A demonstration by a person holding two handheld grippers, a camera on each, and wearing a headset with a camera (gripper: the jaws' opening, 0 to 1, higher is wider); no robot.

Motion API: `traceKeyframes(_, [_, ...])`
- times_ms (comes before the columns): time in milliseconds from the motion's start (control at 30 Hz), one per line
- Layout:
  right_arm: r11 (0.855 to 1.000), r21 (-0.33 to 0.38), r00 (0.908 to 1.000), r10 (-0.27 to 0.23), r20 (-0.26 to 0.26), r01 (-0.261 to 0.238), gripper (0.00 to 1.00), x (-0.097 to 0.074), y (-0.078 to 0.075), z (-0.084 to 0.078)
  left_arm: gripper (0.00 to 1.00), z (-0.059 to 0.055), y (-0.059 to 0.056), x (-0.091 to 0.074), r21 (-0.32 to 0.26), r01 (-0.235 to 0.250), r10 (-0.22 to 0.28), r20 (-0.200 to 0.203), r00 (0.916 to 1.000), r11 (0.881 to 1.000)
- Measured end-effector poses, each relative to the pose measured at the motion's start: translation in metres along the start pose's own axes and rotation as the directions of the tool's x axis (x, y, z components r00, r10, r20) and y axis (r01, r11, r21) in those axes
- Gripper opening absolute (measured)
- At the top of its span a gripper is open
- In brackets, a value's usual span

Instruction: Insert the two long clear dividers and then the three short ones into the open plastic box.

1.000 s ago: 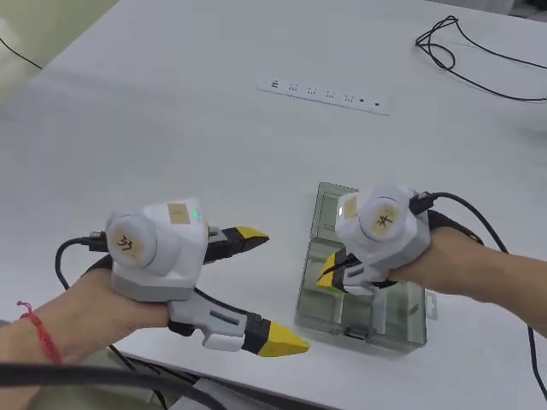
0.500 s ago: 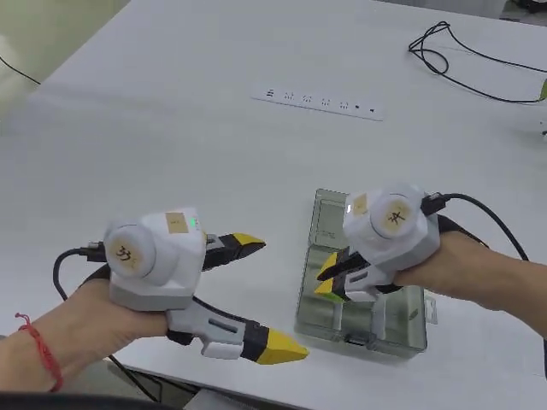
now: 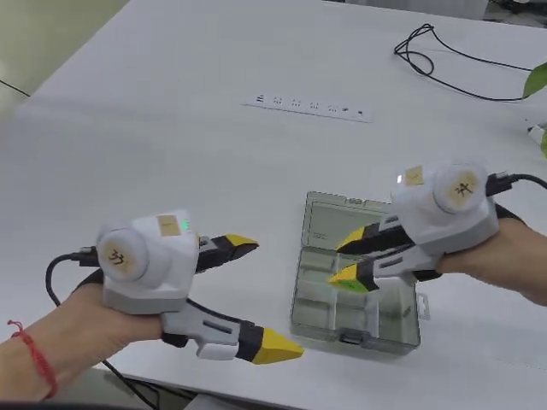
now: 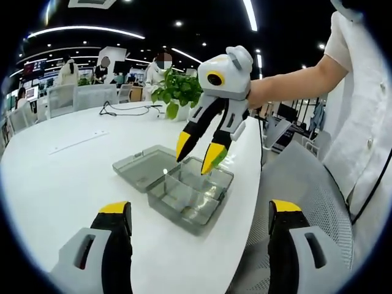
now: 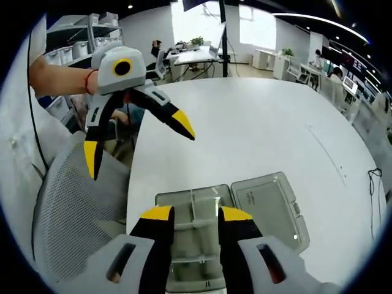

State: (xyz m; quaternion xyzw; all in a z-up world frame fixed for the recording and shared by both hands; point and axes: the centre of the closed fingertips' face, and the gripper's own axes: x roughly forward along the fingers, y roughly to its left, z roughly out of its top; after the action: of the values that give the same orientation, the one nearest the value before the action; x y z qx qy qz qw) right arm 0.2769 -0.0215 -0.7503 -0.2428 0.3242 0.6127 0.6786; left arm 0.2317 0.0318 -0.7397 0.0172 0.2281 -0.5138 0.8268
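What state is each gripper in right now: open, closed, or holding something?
Left gripper: jaws wide open, holding nothing.
Right gripper: jaws slightly apart, nothing visible between them.

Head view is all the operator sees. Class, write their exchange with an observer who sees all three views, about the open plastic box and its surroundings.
Operator: Does the lid of the plastic box lie flat?
Observer: Yes; the left gripper view, from low down, shows the lid flat on the table.
Operator: What is beside the left gripper?
Observer: The right gripper view shows a mesh chair at the table's edge, by it.
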Motion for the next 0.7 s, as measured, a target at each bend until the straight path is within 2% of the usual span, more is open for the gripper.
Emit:
traceKeyframes(167, [0.999,0.018,0.9995,-0.027,0.016,0.027,0.35,-0.021,0.000,-0.008,0.95,0.002,0.000,0.001,0.007,0.000,0.000,0.000,1.0000,1.000])
traceKeyframes(367, [0.998,0.038,0.9983,-0.057,0.010,0.056,0.43,-0.043,0.001,-0.028,0.95,0.002,-0.001,0.000,0.010,-0.003,0.003,0.000,1.0000,1.000])
traceKeyframes(700, [0.993,0.063,0.9940,-0.092,-0.059,0.096,0.50,-0.073,0.003,-0.074,0.96,0.001,-0.002,-0.001,0.012,-0.006,0.006,-0.008,0.9999,1.000])
